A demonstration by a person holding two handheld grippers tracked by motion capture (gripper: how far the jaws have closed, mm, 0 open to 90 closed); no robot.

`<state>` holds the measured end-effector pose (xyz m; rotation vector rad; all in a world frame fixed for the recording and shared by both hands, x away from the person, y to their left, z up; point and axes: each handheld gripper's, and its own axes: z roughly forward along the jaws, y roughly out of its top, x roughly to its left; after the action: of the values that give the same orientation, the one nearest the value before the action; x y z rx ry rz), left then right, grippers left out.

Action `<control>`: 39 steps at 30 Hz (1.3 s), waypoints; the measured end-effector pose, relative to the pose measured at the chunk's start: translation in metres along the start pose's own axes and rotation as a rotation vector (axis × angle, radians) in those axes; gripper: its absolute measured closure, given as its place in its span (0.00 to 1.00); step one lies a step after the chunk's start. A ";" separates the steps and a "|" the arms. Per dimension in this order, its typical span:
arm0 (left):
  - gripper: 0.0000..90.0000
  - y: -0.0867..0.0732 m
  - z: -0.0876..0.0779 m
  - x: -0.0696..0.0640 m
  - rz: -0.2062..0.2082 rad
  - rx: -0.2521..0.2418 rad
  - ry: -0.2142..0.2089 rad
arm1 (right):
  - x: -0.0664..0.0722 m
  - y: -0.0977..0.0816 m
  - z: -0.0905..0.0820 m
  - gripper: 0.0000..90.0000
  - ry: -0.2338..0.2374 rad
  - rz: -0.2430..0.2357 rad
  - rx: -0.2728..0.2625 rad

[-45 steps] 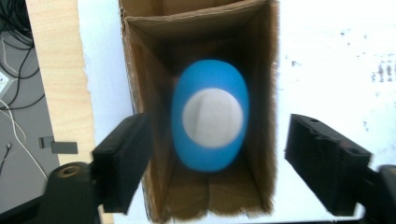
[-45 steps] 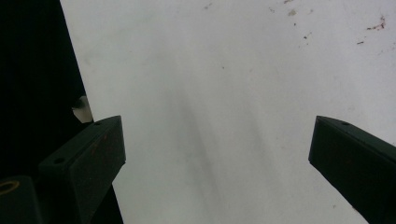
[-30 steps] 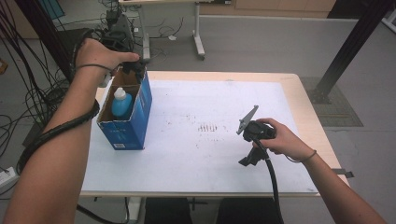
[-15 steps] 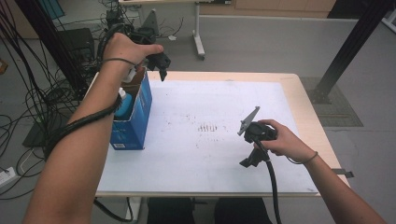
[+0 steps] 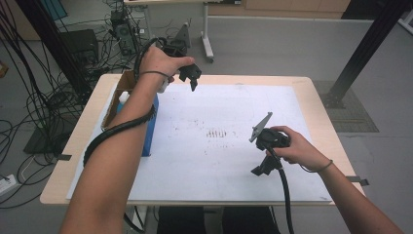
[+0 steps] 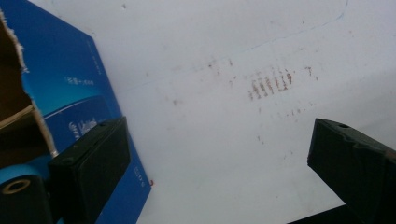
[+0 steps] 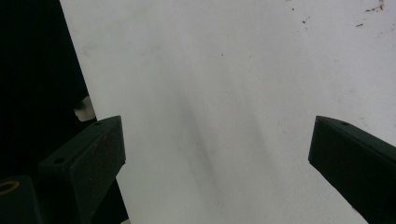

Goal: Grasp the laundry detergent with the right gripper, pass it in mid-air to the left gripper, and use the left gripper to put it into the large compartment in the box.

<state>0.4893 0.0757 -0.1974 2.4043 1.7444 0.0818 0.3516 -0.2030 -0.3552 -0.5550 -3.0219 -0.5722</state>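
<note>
since a second ago the left gripper (image 5: 191, 78) has come up out of the blue box (image 5: 148, 127) and now hangs in the air over the far left part of the counter (image 5: 311, 105), just past the box's far end. its jaws stand wide apart and carry nothing; in the left gripper view they frame the bare white sheet (image 6: 224, 140) and a patch of reddish-brown marks (image 6: 270, 84), with the blue side of the box (image 6: 70, 93) at the left. the box stands open-topped along the left edge of the white sheet, partly hidden behind the person's left forearm (image 5: 122, 146). a bottle (image 5: 122, 99) with a white cap sits inside it, at its far end.

the right gripper (image 5: 262, 169) has stayed where it was, held low over the near right part of the sheet, well apart from the box. its jaws are also spread wide with nothing between them, and the right gripper view shows plain white sheet (image 7: 233, 116) between them. the right hand (image 5: 292, 146) wraps its handle, and its cable (image 5: 286, 195) trails back toward the near edge.
</note>
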 end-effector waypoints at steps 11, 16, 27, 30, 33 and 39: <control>0.08 0.002 0.034 -0.001 -0.002 -0.001 -0.022 | -0.001 0.001 -0.001 0.04 -0.002 -0.004 -0.005; 0.08 0.002 0.049 0.001 -0.007 -0.001 -0.031 | -0.001 0.002 0.000 0.04 -0.002 -0.002 -0.002; 0.08 0.002 0.080 0.007 -0.029 0.012 -0.061 | -0.002 0.005 0.003 0.04 -0.003 -0.002 0.001; 0.08 0.001 0.090 0.008 -0.030 0.020 -0.067 | -0.002 0.005 0.004 0.04 -0.003 0.000 0.001; 0.08 0.000 0.097 0.009 -0.035 0.032 -0.070 | -0.002 0.006 0.004 0.04 -0.002 0.004 0.004; 0.08 -0.002 0.104 0.010 -0.037 0.041 -0.075 | -0.003 0.005 0.004 0.04 -0.002 0.004 0.002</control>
<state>0.5059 0.0750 -0.3007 2.3697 1.7732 -0.0490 0.3560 -0.1979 -0.3578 -0.5617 -3.0218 -0.5683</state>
